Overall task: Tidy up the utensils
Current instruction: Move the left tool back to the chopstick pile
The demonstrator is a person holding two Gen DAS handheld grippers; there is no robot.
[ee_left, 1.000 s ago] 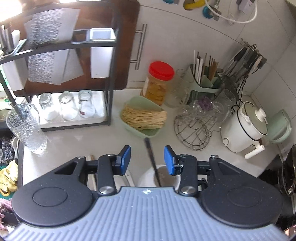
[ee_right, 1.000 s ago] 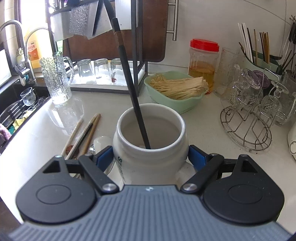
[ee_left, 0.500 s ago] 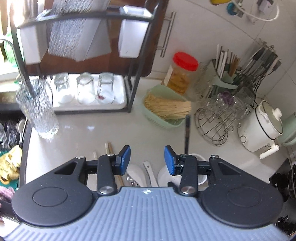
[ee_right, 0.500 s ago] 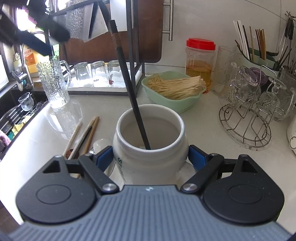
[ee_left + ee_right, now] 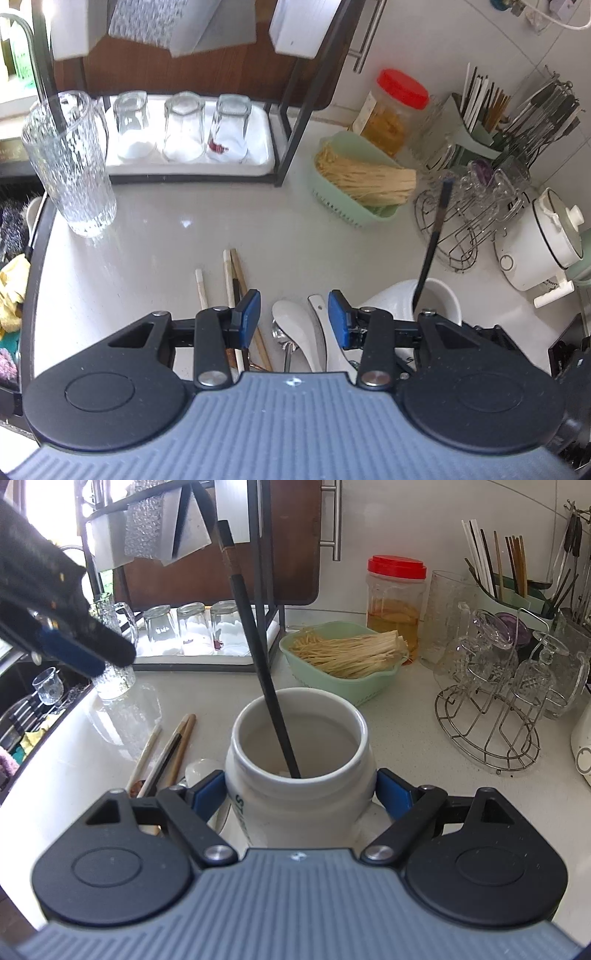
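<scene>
The right tongs (image 5: 301, 794) gripped the jar (image 5: 299, 775), one chopstick (image 5: 258, 653) inside. The left tongs (image 5: 293, 319) hung open and empty over spoons (image 5: 295, 325) on the desk (image 5: 166, 240); next, close on one.

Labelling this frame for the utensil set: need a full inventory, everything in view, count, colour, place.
white jar: 1, white, front counter, between the right gripper's pads
black chopstick: 1, black, standing tilted in the jar
loose chopsticks: about 4, pale and dark, flat on the counter left of the jar
spoons: 2 white, 1 metal, beside the chopsticks
glass pitcher: 1, clear, left counter edge
upturned glasses: 3, clear, on the white tray under the black rack
green basket: 1, holds dry noodles
red-lidded jar: 1, by the wall
wire glass rack: 1, metal, right
utensil caddy: 1, green, back right
white cooker: 1, far right
left gripper: open, over the spoons
right gripper: shut on the jar
</scene>
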